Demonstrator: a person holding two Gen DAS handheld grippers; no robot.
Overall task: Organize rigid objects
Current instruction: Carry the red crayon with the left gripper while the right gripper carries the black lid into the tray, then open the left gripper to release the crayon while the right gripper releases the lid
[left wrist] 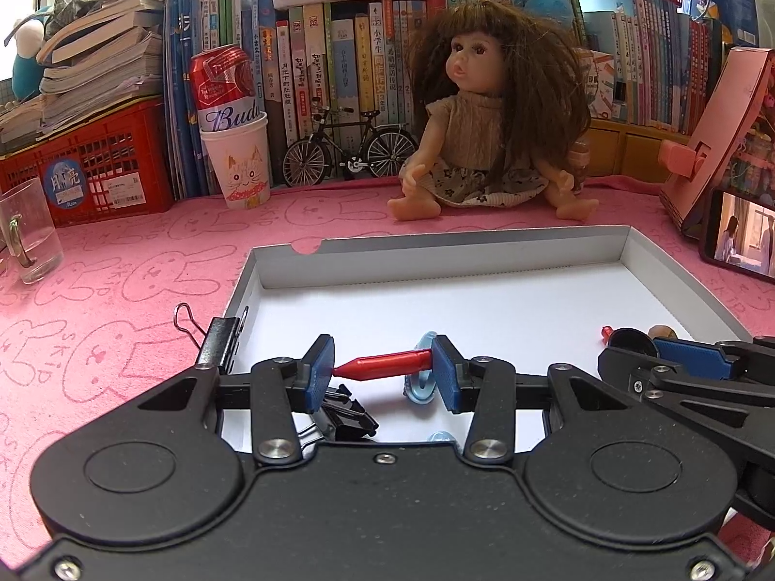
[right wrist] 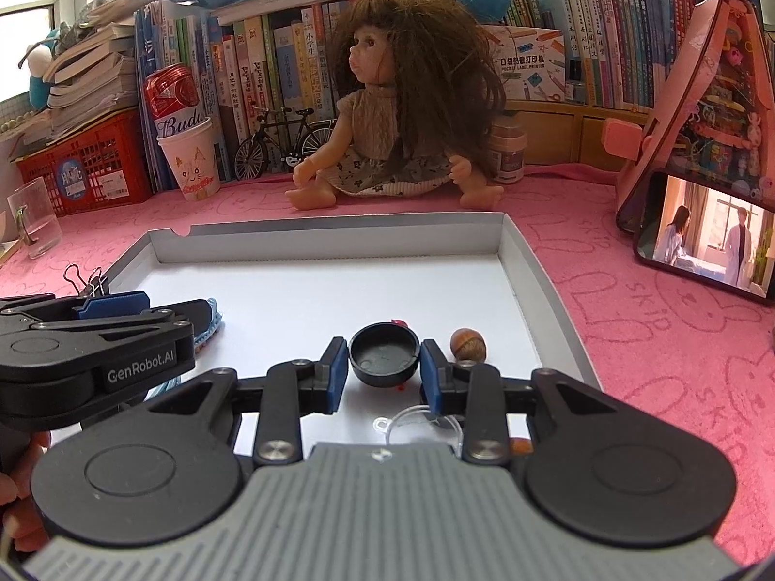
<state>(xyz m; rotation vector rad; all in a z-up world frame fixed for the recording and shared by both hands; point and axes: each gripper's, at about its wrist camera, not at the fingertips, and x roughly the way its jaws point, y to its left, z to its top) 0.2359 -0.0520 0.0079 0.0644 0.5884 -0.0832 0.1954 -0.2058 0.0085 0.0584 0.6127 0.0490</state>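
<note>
A shallow white box lid (left wrist: 436,247) (right wrist: 339,227) lies on the pink cloth. My left gripper (left wrist: 382,370) is shut on a red bullet-shaped piece (left wrist: 387,364), held lengthwise between the blue pads over the box's left front. A light blue ring (left wrist: 421,387) lies behind it and a black binder clip (left wrist: 346,414) lies under the left finger. My right gripper (right wrist: 384,365) is shut on a black round cap (right wrist: 384,356) over the box's right front. A brown acorn (right wrist: 467,344) lies beside it. A clear plastic piece (right wrist: 416,419) lies below.
A doll (left wrist: 494,111) sits behind the box. A cup with a red can (left wrist: 237,155), a toy bicycle (left wrist: 348,150), a red crate (left wrist: 92,169), a glass mug (left wrist: 29,237), a phone (right wrist: 707,237) and another binder clip (left wrist: 218,339) surround it.
</note>
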